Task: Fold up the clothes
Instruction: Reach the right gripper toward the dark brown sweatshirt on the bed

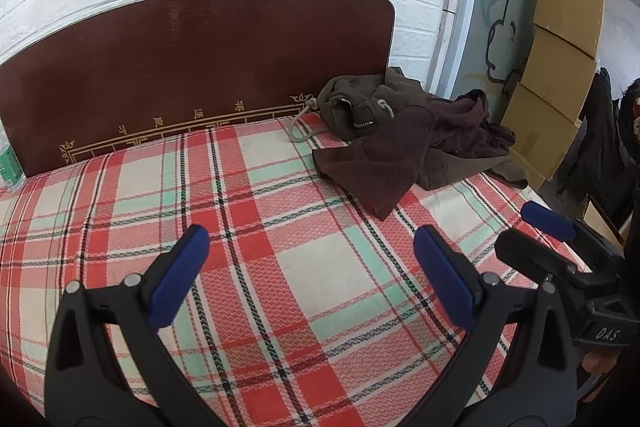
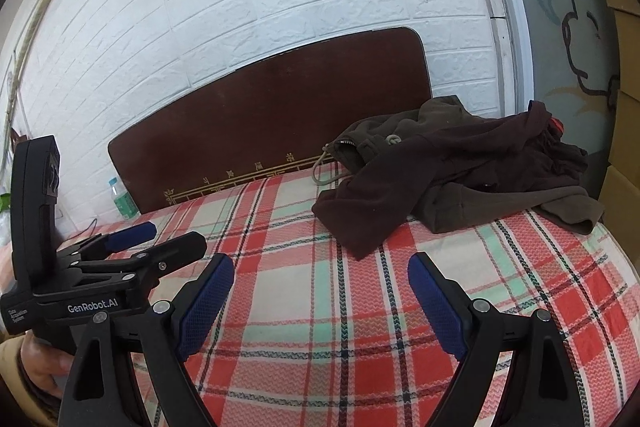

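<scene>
The left gripper (image 1: 312, 239) hangs over the bed (image 1: 280, 227), jaws spread wide, holding nothing and clear of the plaid cover. The right gripper (image 2: 320, 267) is likewise wide open and empty above the same cover. Each shows at the edge of the other's view; the left unit's body reads "GenRobot.AI", and the right unit's body carries letters that look like "DAS". A hand (image 2: 44, 367) grips the left unit's handle.

Nothing lies between either gripper and the clothes (image 1: 404, 139). These sit in a crumpled heap at the far right corner of the bed: an olive hooded garment (image 1: 360, 103) with a pale drawstring lies against the headboard (image 1: 192, 67), and a dark brown garment (image 2: 460, 179) is draped over and in front of it.

The headboard bears gold characters, too small to read. Stacked cardboard boxes (image 1: 556, 67) stand just beyond the heap. A plastic bottle (image 2: 122, 201) stands beside the headboard's left end.
</scene>
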### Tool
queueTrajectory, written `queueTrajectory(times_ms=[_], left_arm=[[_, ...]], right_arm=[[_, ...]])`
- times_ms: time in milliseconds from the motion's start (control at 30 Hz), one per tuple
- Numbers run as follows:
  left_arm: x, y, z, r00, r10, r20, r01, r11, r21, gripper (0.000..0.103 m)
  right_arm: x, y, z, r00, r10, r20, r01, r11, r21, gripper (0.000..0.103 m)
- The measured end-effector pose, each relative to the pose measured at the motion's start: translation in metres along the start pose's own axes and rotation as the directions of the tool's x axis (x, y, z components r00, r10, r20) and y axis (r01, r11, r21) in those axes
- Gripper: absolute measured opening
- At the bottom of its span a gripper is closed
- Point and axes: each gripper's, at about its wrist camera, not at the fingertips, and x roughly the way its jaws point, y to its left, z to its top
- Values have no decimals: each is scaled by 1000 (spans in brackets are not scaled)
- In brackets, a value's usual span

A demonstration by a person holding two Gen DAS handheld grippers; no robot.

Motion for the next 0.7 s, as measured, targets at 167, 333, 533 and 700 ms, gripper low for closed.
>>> queueTrajectory(times_ms=[167,333,533,700], left_arm=[[10,-5,1,1000,2,-6,-2,1000,8,102],[20,-8,2,1000,-6,-12,6,1000,12,102],[32,-3,-1,999,3,-35,-3,1000,-1,102],[42,1,-3,998,11,-56,-12,1000,-13,102]], right_arm=[[21,-24,-2,1000,1,-8,-1,1000,19,91],[40,-39,-8,1000,3,-13,-2,999,40,91],[68,-55,-8,1000,8,-27,-6,997,74,91],[88,-60,-8,999,13,-30,-11,997,82,91]])
